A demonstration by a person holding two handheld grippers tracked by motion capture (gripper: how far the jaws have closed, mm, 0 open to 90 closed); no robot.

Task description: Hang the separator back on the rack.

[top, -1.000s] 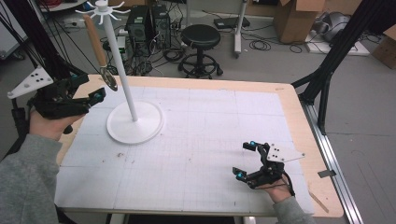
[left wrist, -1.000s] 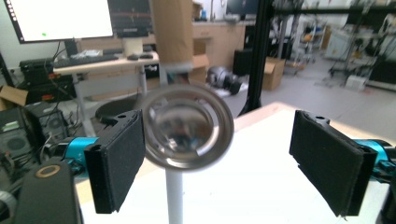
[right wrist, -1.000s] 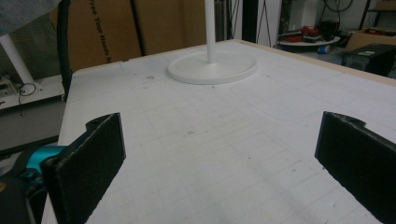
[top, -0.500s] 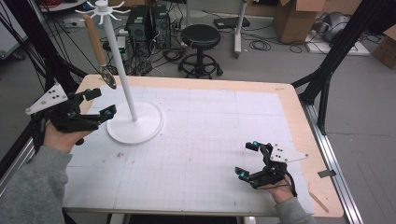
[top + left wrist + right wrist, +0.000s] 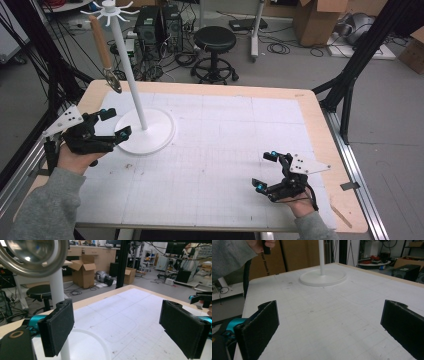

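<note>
Up close, ladle bowl (image 5: pixel 33 255) overhead.

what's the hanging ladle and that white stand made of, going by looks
Ladle: the handle looks like wood, brown and matte; the bowl looks like polished metal, since it mirrors the room in the left gripper view. White stand: smooth, evenly white pole and round base, likely painted metal or plastic; the look alone cannot settle which.
</note>
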